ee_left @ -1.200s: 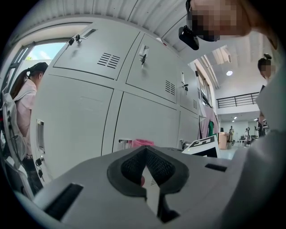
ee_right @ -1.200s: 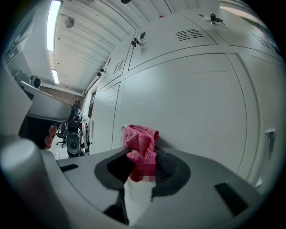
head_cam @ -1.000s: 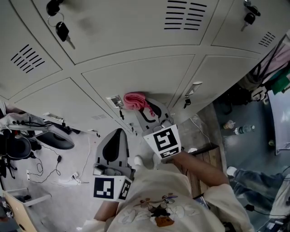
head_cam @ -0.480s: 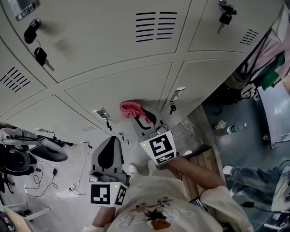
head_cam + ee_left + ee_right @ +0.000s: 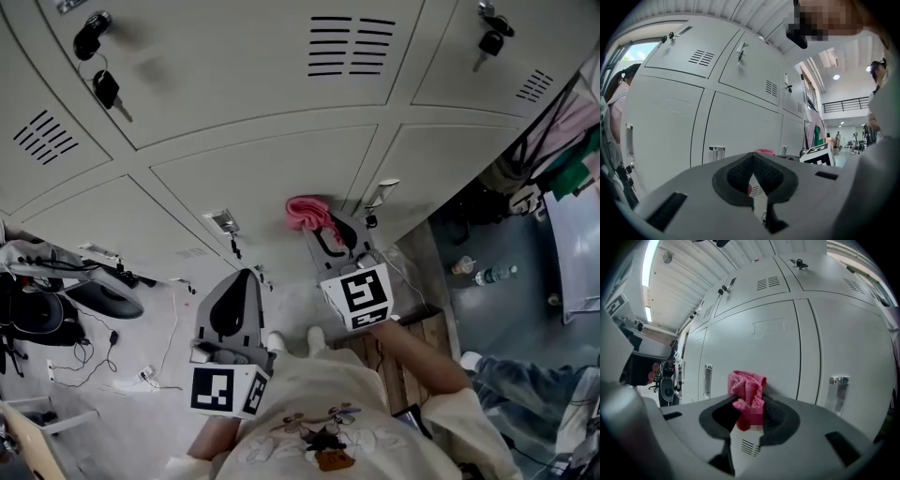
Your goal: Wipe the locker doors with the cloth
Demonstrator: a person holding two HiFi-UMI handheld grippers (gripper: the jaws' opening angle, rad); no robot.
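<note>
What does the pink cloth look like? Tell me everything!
The cloth is pink, with a woven, towel-like texture, scrunched into a folded bunch. The right gripper pinches its lower part between dark padded jaws; the top sticks up past them and looks pressed against a pale grey locker door.

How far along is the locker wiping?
Done: cannot tell; no door shows wipe marks. In hand: the right gripper is shut on the pink cloth, pressed to the lower middle door near its right edge. The left gripper is idle. Left: presumably the other doors.
</note>
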